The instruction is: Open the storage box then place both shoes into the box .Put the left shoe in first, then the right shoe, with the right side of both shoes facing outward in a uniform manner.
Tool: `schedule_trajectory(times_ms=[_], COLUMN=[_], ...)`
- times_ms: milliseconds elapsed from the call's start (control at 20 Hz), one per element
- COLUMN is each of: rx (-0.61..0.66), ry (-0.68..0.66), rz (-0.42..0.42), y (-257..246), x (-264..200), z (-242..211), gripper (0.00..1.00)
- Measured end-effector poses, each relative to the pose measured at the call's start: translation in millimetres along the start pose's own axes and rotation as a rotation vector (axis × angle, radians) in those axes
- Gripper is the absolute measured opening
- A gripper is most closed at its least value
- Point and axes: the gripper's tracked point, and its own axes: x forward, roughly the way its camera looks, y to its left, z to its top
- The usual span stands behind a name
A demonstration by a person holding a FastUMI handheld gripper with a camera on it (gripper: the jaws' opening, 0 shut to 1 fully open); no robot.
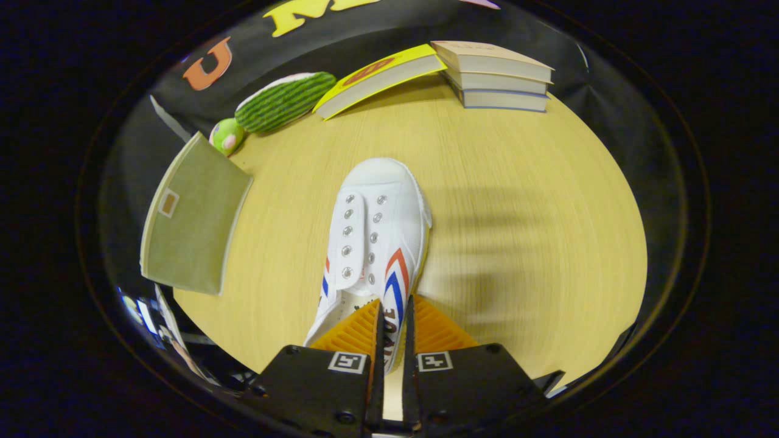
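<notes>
A white canvas shoe [374, 231] with red and blue side stripes hangs above the wooden table [517, 243], toe pointing away from me. My gripper [394, 316] is shut on the shoe's right collar wall near the heel, one finger inside the opening and one outside. The olive fabric storage box [188, 225] sits to the left of the shoe at the table's edge; whether it is open cannot be told from here.
A green striped plush toy [283, 100] and a small green ball-like toy [226, 135] lie beyond the box. A yellow book [380, 76] leans on a stack of three books [496, 76] at the far side.
</notes>
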Motion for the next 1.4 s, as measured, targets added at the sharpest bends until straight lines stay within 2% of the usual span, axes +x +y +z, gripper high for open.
schedule_trajectory(times_ms=[150,400,700,850,1100,1400], rx=[0.054,0.05,0.028,-0.028,-0.062,0.078], ry=[-0.017,-0.136,-0.278,-0.321,-0.365,-0.367], rz=[0.053,0.068,0.109,0.137,0.152,0.238], y=[11.9,60.6,156.0,205.8,275.4,338.6], x=[-12.7,-72.0,-144.8,-167.0,-171.4,-129.7], z=[8.2,38.5,74.9,81.5,77.7,67.2], gripper=[0.07,0.06,0.06,0.06,0.06,0.06])
